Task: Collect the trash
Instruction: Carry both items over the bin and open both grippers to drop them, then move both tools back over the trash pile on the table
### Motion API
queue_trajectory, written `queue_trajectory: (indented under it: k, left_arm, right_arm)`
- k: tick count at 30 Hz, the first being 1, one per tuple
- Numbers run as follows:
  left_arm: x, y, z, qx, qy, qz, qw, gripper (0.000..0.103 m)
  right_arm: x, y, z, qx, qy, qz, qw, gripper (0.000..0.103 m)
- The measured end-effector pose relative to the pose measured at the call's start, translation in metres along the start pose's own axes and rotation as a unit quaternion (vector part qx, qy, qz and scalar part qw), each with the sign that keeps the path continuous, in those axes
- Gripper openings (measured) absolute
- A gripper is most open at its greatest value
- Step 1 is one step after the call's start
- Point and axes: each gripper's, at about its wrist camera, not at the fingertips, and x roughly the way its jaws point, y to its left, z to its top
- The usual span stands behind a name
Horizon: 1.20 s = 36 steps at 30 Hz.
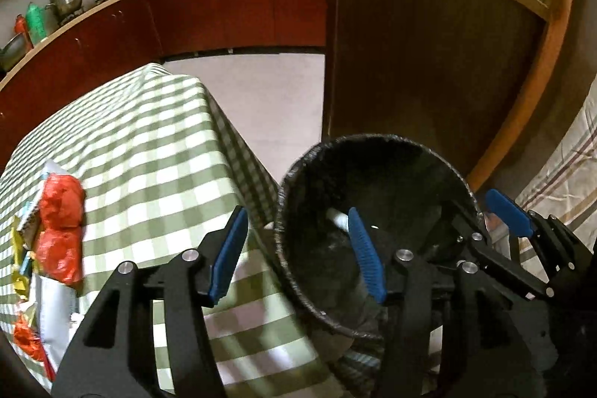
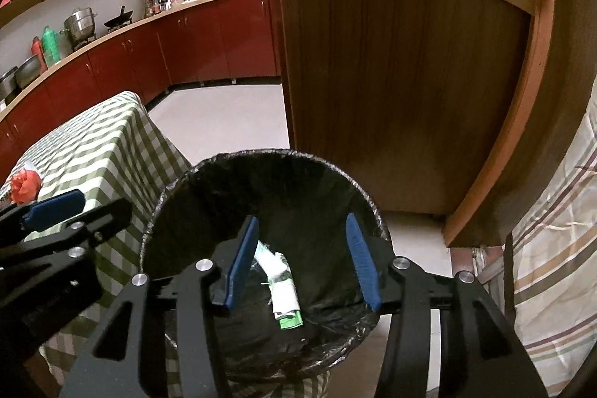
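Observation:
A round bin (image 2: 261, 157) with a black liner stands beside the table. My right gripper (image 2: 302, 219) hangs open over its mouth with nothing between the blue pads. Below it, inside the bin, lies a crumpled white and green wrapper (image 2: 283, 290). My left gripper (image 1: 296, 215) is open too, over the bin's (image 1: 373, 138) left rim and the table's corner, and holds nothing. A white scrap (image 1: 335, 217) shows inside the bin. On the table's left lie a red plastic bag (image 1: 61, 211) and several wrappers (image 1: 22, 248). Each gripper shows in the other's view: right gripper (image 1: 485, 215), left gripper (image 2: 86, 207).
The table (image 1: 149, 155) wears a green checked cloth that hangs down by the bin. A tall wooden counter (image 1: 429, 62) stands right behind the bin. Striped fabric (image 1: 567, 174) is at the far right. Red kitchen cabinets (image 1: 224, 10) line the back, with pale floor (image 1: 261, 92) between.

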Motion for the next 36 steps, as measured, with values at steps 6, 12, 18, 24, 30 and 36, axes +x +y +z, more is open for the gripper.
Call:
queue_trajectory:
  k: [6,12,18,24,30,36]
  left_arm:
    - [-0.025,0.023,-0.005,-0.015,-0.016,0.015,0.9996,0.057]
    - [-0.055,0.061,-0.019,-0.027,-0.030,0.044,0.9982,0.057]
    - [-0.086,0.107,-0.035,-0.052,-0.041,0.079,0.9947,0.062]
    - [-0.109,0.155,-0.055,-0.083,-0.039,0.113,0.9894,0.065]
    - [-0.130,0.204,-0.080,-0.112,-0.040,0.156,0.9806,0.066]
    - [-0.144,0.250,-0.106,-0.143,-0.033,0.183,0.9721,0.067]
  right_arm:
    - [-0.016,0.011,0.003,-0.011,-0.012,0.000,1.000,0.051]
    - [-0.031,0.032,0.003,-0.025,-0.016,0.017,0.999,0.051]
    - [-0.050,0.063,0.001,-0.047,-0.022,0.042,0.998,0.051]
    - [-0.067,0.114,-0.012,-0.087,-0.017,0.079,0.993,0.051]
    - [-0.083,0.161,-0.029,-0.116,-0.009,0.111,0.987,0.051]
    - [-0.095,0.198,-0.049,-0.146,0.004,0.130,0.981,0.051]
